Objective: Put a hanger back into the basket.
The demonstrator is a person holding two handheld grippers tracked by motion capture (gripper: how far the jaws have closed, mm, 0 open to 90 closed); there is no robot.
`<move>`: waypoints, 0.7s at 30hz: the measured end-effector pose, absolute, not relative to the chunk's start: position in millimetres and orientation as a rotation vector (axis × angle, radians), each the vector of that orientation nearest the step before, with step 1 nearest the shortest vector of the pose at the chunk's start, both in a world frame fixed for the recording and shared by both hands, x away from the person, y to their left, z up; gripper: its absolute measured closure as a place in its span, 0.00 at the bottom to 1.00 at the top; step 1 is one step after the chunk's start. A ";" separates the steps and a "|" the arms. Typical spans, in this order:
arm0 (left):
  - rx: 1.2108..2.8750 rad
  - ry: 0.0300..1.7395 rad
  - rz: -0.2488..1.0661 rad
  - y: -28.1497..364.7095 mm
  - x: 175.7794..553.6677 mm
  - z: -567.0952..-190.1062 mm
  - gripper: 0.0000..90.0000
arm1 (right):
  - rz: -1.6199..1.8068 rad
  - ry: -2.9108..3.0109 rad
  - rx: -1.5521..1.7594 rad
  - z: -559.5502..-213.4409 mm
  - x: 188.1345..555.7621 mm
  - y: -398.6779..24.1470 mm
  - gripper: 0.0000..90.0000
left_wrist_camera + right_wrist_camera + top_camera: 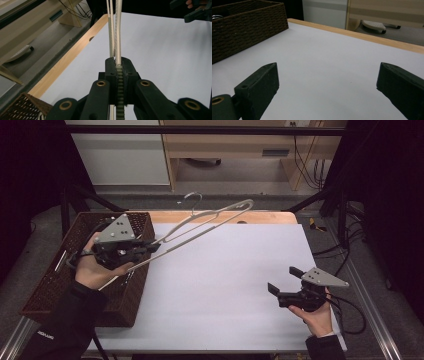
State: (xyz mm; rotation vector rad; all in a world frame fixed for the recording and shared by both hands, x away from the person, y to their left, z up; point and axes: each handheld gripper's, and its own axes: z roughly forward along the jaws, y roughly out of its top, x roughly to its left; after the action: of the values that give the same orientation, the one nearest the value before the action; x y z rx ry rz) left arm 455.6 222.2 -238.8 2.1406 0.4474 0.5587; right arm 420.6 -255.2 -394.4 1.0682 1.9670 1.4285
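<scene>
Item: pale cream plastic clothes hanger, clamped by left gripper, raised clear above brown woven basket, likely for transfer. Right gripper: jaws wide, empty, over white table.

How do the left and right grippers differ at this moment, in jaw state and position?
The left gripper is shut on a pale clothes hanger; the right gripper is open with nothing between its jaws. The left is raised beside the wicker basket; the right sits low over the white tabletop. Both are black, hand-held, with a grey plate on top.
</scene>
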 end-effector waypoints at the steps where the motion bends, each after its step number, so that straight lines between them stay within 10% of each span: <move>1: 2.133 0.460 0.565 227.4 456.5 -236.7 0.95 | 1.433 1.967 1.074 -394.8 420.3 -254.4 0.05; 21: 2.058 0.653 0.693 342.0 450.7 -231.2 0.95 | 1.407 1.999 1.060 -401.3 421.5 -250.4 0.05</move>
State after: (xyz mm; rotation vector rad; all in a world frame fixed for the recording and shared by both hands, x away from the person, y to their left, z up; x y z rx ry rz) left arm 450.7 342.0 -231.2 2.0576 0.6532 0.6934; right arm 421.5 -250.4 -401.3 1.0600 1.9994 1.4074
